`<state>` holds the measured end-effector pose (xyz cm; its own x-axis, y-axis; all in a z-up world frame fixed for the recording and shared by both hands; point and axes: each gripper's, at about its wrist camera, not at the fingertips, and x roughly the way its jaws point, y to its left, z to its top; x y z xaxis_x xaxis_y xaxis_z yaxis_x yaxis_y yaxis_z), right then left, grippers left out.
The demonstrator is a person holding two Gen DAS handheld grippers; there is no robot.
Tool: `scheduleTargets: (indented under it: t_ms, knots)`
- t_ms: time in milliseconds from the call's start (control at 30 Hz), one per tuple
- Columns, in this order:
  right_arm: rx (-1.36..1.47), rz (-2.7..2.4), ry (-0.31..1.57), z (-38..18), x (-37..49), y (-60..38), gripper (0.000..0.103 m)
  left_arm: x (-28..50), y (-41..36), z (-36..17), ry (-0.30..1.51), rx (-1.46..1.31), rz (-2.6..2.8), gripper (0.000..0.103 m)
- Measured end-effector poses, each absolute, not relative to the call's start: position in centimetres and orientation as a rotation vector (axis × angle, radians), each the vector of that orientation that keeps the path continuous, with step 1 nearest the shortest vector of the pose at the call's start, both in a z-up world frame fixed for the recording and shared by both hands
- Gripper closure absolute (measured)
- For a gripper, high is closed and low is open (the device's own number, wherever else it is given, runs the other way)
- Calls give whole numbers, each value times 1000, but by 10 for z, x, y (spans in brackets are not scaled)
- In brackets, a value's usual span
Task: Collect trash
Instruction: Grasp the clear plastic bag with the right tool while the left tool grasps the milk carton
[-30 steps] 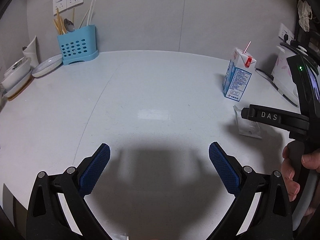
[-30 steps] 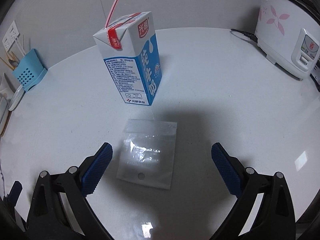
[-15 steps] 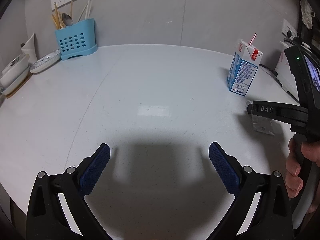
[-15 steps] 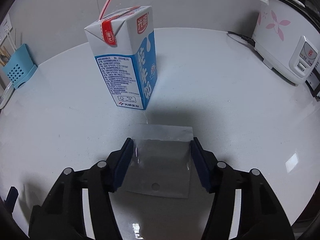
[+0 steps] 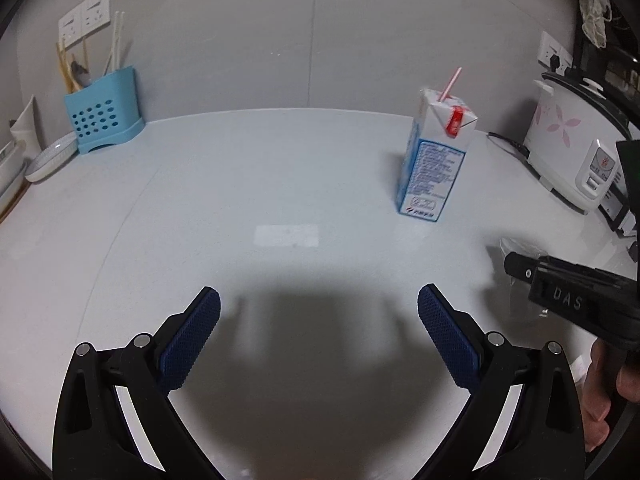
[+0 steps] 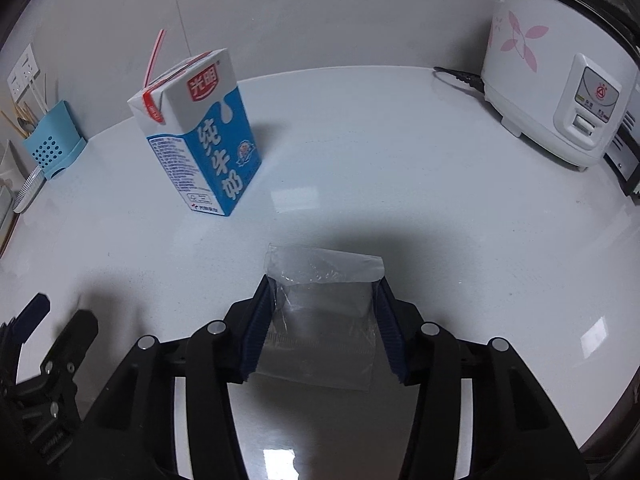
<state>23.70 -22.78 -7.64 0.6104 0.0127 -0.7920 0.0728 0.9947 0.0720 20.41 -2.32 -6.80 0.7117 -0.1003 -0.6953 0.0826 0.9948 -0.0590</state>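
Glossy white countertop (image 6: 400, 152); closing jaws pinch crinkled clear plastic bag (image 6: 324, 280).

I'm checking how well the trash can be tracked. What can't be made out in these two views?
- Left wrist view: plastic bag mostly hidden behind the closing right gripper.
- Right wrist view: left gripper cut off by the left edge.
- Left wrist view: milk carton print blurred.

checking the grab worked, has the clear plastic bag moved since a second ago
Yes. The clear plastic bag has gone with the closing right gripper, to the right of the milk carton and further from it.
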Motion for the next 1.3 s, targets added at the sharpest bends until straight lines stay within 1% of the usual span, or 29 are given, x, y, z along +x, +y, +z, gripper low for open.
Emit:
scheduleTargets:
  t_ms: [167, 300, 567, 667, 833, 867, 900, 967, 1000, 1033, 1100, 1300]
  knots:
    - [33, -44, 843, -62, 224, -253, 56, 229, -67, -61, 713, 17, -151, 6]
    - [40, -23, 822, -55, 218, -272, 56, 253, -95, -55, 680, 47, -148, 6]
    - [50, -10, 786, -45, 208, -302, 56, 299, -120, -60, 691, -4, -153, 6]
    - [60, 2, 784, -45, 206, -309, 56, 310, -125, -66, 728, -2, -150, 6]
    - [72, 10, 796, -51, 207, -315, 56, 314, -131, -64, 713, -1, -130, 8]
    - [70, 9, 795, -50, 206, -314, 56, 315, -132, -64, 715, 0, -127, 13]
    - [68, 7, 792, -50, 205, -313, 56, 315, -132, -64, 720, -2, -122, 24]
    - [70, 10, 789, -48, 203, -313, 56, 318, -134, -67, 751, 5, -127, 32]
    - [69, 12, 787, -48, 202, -312, 56, 319, -135, -68, 758, 15, -121, 49]
    - [67, 7, 786, -47, 201, -312, 56, 319, -136, -69, 764, 32, -120, 56]
    - [71, 7, 789, -47, 199, -312, 56, 317, -136, -69, 764, 46, -109, 60]
    - [60, -2, 791, -45, 192, -312, 56, 297, -123, -57, 754, 22, -119, 61]
